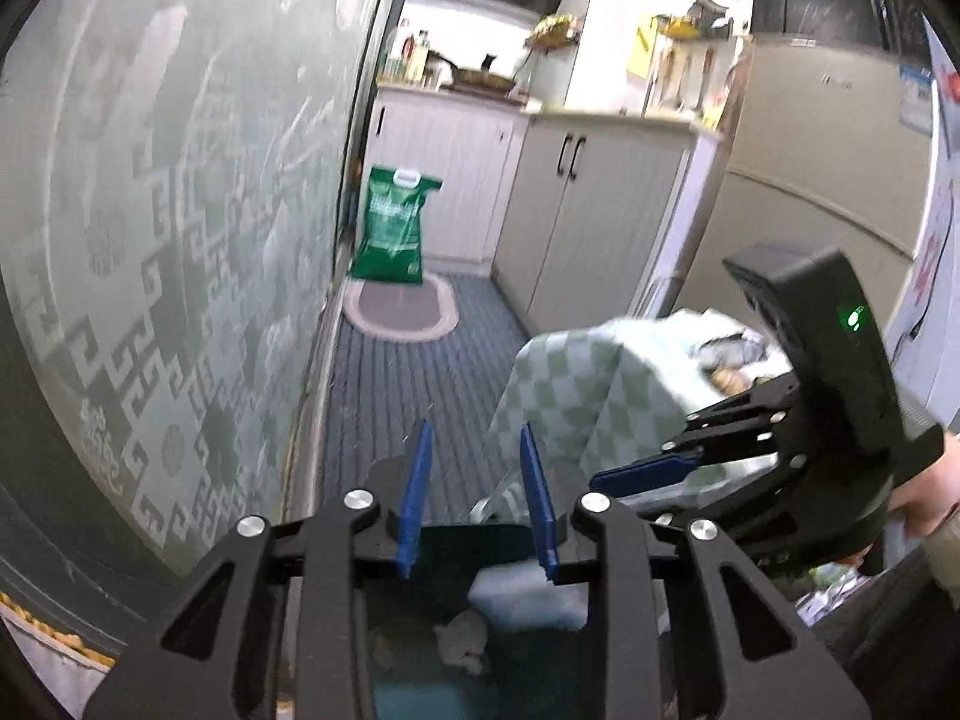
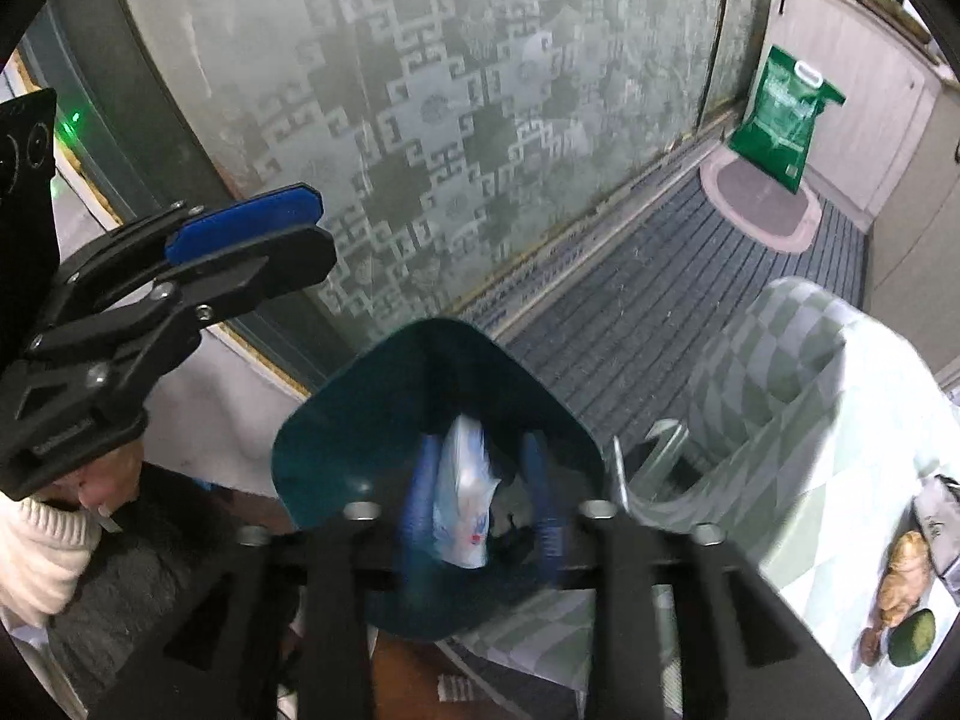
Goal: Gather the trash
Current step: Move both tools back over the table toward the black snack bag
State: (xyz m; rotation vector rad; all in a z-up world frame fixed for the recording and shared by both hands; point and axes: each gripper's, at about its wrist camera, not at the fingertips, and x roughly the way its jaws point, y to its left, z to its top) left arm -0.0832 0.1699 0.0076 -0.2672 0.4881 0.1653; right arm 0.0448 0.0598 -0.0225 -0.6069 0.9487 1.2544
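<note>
In the right wrist view my right gripper [image 2: 480, 504] points down into a dark teal bin [image 2: 360, 396]. A white plastic wrapper [image 2: 465, 498] hangs blurred between its blue fingers; the right-hand finger stands clear of it, so the jaws are open. In the left wrist view my left gripper [image 1: 477, 480] is open above the bin [image 1: 468, 546] with nothing between its fingers. Crumpled paper [image 1: 462, 642] and a white bag [image 1: 528, 594] lie inside. The right gripper [image 1: 606, 480] reaches in from the right. My left gripper [image 2: 300, 228] shows side-on at upper left, above a white sleeve [image 2: 36, 540].
A table with a green checked cloth [image 2: 780, 360] stands right of the bin, bearing a green fruit [image 2: 912, 636] and a brown lump [image 2: 906, 576]. A patterned frosted glass door [image 1: 180, 240] runs along the left. A green sack [image 1: 393, 222] stands on a mat by white cabinets [image 1: 588, 204].
</note>
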